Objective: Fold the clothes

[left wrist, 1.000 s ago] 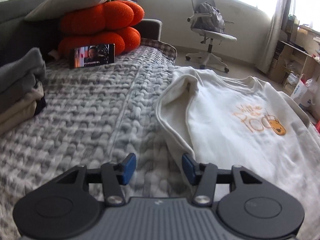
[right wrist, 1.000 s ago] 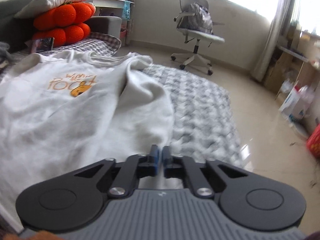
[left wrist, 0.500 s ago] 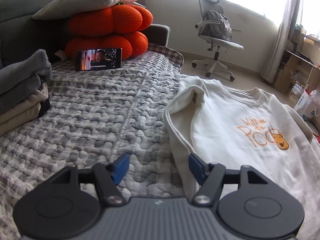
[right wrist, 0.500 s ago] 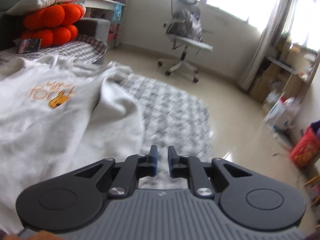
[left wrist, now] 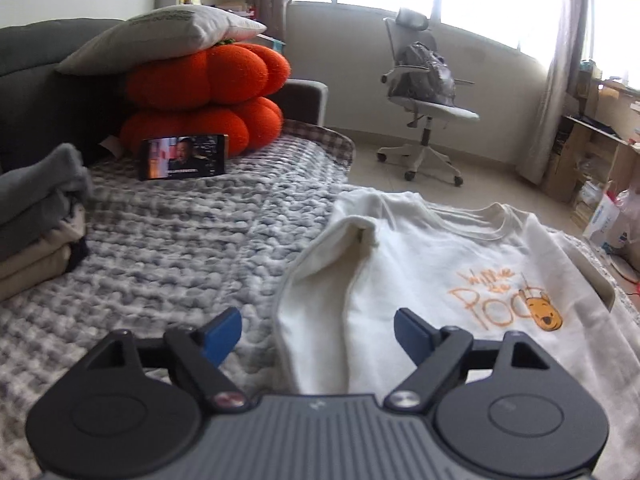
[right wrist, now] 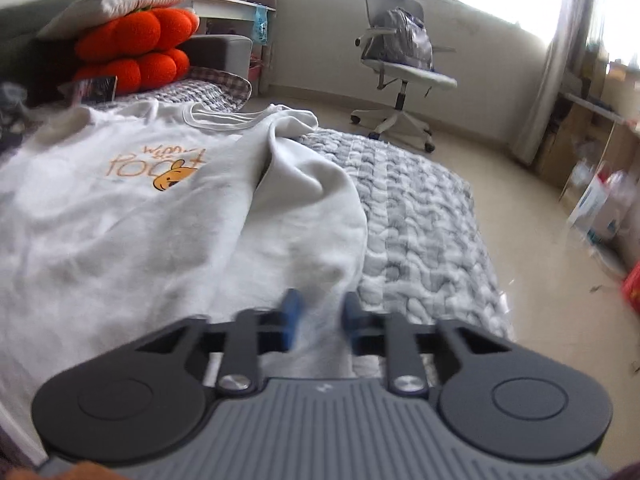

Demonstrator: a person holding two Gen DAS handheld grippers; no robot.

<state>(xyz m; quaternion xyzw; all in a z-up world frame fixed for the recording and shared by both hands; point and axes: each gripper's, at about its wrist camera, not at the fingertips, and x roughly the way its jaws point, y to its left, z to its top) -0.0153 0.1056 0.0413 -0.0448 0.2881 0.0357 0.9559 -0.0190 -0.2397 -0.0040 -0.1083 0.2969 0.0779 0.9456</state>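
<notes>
Left wrist view. The left gripper (left wrist: 318, 330) hangs over the near edge of a cream sweatshirt (left wrist: 420, 264) spread front-up on a grey knitted blanket (left wrist: 180, 236). Its jaws have just been opening and stand wide apart; the folded-in sleeve lies below and between the blue pads (left wrist: 222, 334), which do not press on it (released). An orange print (left wrist: 508, 300) sits on the chest. At far left is a stack of folded clothes (left wrist: 36, 228). A phone (left wrist: 182, 157) with a lit screen leans against two orange cushions (left wrist: 204, 96), with a pale pillow (left wrist: 160, 36) on top. An office chair (left wrist: 424, 96) stands on the floor by the window.

Right wrist view. The right gripper (right wrist: 320, 316) hovers at the sweatshirt's (right wrist: 120, 220) other side, where a sleeve (right wrist: 308, 200) is folded onto the body beside the bare blanket (right wrist: 420, 216). Its jaws are blurred, with a clear gap between them; they have just been closing, with fabric lying beneath but nothing pinched (released).
</notes>
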